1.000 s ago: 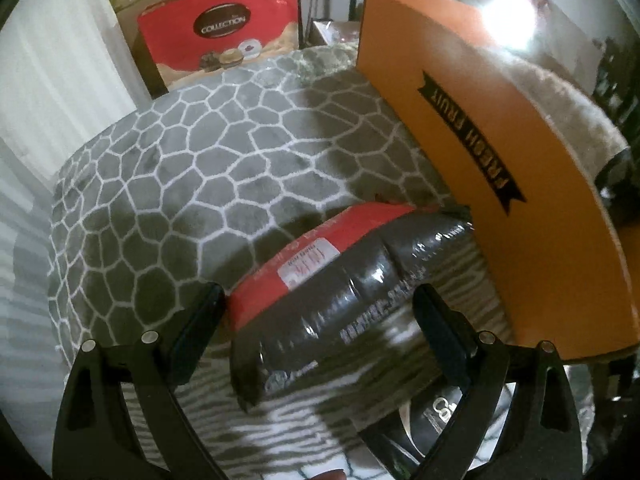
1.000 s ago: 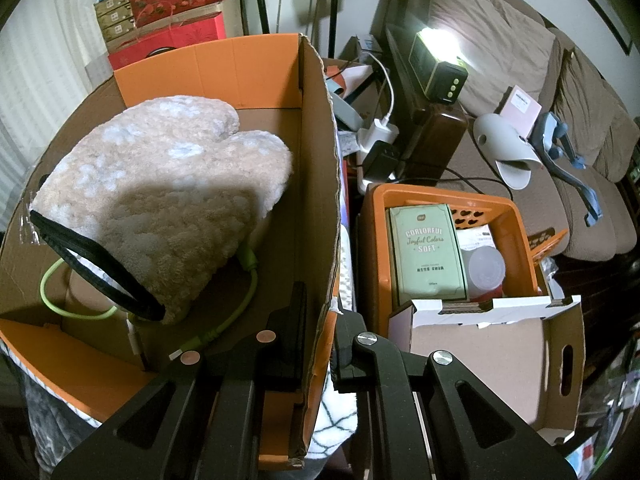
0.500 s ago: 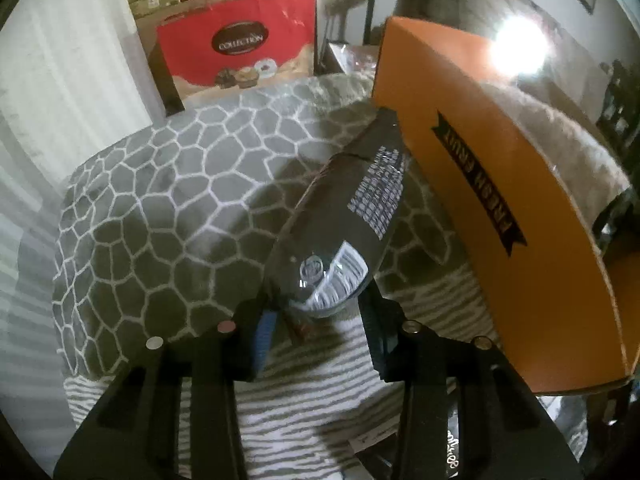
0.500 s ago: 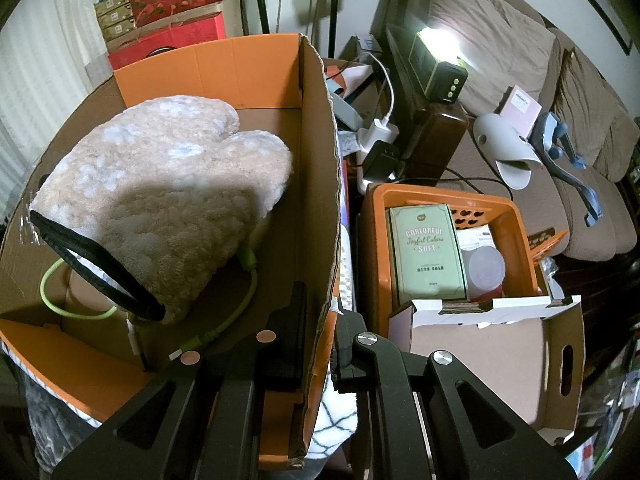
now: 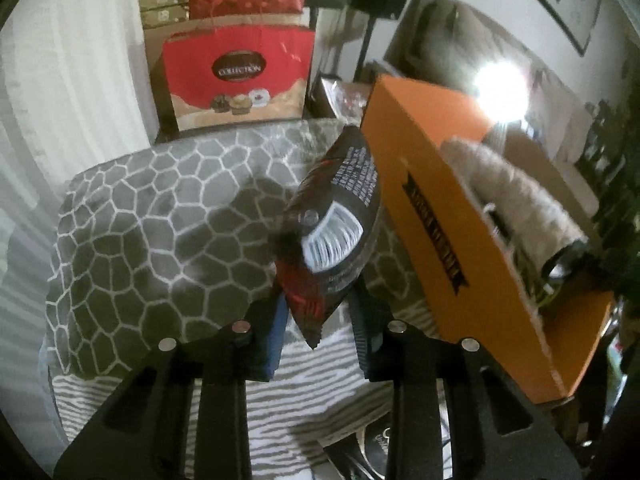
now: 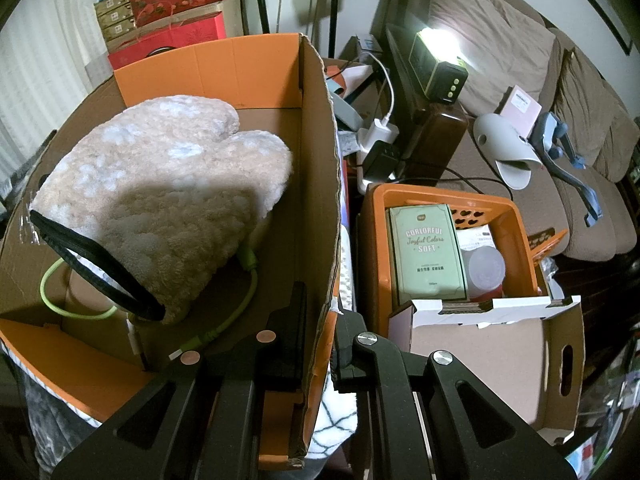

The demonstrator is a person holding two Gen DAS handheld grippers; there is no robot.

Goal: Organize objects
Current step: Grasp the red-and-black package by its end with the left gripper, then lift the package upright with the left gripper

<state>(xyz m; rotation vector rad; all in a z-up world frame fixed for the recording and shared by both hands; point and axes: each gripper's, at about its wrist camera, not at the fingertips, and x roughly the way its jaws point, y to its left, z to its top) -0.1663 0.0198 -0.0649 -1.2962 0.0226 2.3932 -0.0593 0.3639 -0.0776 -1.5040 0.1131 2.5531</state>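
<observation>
Left gripper (image 5: 318, 320) pinching dark snack bag (image 5: 334, 236) at frame centre, long axis running lower centre to upper right, above grey patterned blanket (image 5: 160, 220). Right gripper (image 6: 320, 332) clamping wall of orange cardboard box (image 6: 320, 184), holding fuzzy mitt (image 6: 168, 200) and green cable (image 6: 240, 308). Box lettering blurring.
</observation>
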